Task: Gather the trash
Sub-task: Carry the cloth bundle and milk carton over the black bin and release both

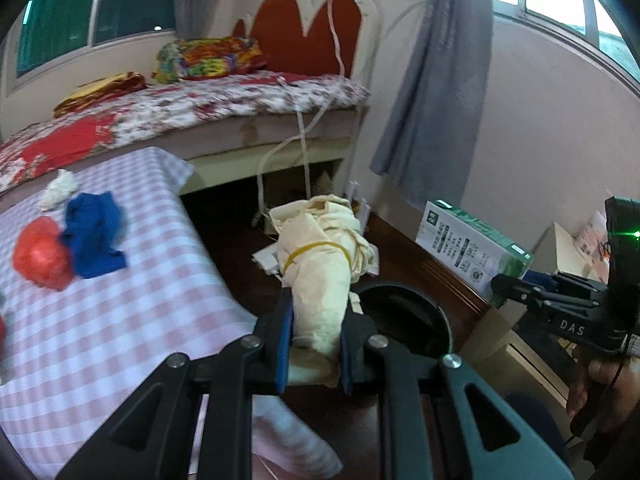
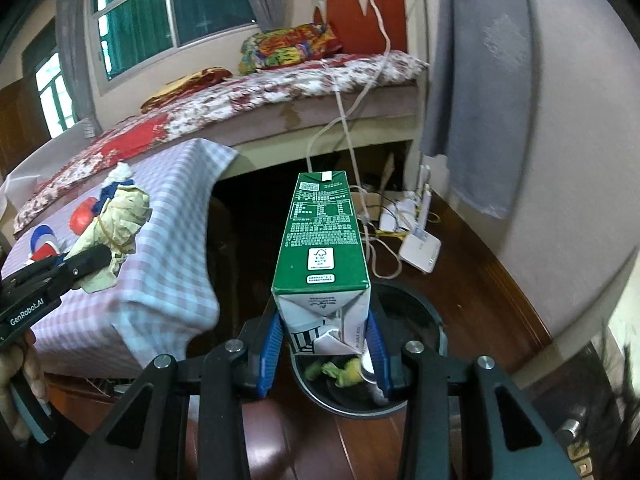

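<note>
A desk (image 1: 120, 312) draped in a pink-and-white checked cloth stood beside a bed (image 1: 208, 100) with a floral red-and-white cover and a red scalloped headboard, in a room with pale walls, grey curtains (image 1: 436, 80) and a dark wooden floor (image 2: 480, 280). On the desk lay a crumpled blue cloth (image 1: 94, 236), a red-orange plastic wad (image 1: 40, 254) touching it, and a white crumpled paper (image 1: 60, 190) just behind. A round black trash bin (image 2: 400, 396) sat on the floor beside the desk's corner, with green scraps inside. White cables hung from the bed to a white router (image 2: 420, 248) on the floor near the wall.

The left gripper (image 1: 316, 344) had its fingers pinching a cream crumpled paper bundle tied with a yellow rubber band (image 1: 320, 264), held off the desk's edge, near the bin. The right gripper (image 2: 324, 352) had its blue-padded fingers clamped on a green-and-white drink carton (image 2: 320, 248), held above the bin's rim and blocking much of the bin's opening from view.
</note>
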Demonstrator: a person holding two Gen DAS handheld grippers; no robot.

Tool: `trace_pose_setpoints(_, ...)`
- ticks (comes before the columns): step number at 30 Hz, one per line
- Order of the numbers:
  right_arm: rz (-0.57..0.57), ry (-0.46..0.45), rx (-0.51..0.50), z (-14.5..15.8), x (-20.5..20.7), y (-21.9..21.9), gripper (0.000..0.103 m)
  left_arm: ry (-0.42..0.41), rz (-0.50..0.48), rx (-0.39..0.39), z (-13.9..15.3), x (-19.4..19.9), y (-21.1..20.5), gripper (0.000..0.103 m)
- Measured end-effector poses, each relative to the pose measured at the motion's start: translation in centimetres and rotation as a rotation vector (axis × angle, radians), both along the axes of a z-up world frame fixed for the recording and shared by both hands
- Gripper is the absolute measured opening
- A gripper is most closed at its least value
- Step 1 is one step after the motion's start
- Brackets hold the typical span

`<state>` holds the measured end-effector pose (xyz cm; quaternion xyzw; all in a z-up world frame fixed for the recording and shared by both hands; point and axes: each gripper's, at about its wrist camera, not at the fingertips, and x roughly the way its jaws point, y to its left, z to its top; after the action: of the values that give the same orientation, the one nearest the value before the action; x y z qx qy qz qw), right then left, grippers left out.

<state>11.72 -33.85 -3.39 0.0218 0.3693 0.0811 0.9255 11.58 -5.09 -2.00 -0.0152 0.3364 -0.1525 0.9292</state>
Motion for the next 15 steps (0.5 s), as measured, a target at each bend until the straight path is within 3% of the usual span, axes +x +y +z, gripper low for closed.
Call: trace_pose_setpoints(15, -0.072, 0.141, -0.024, -6.0, -0.1, -4.8, 0.041, 0.129, -0.205, 0.074, -5.1, 3.1, -8.1, 0.021)
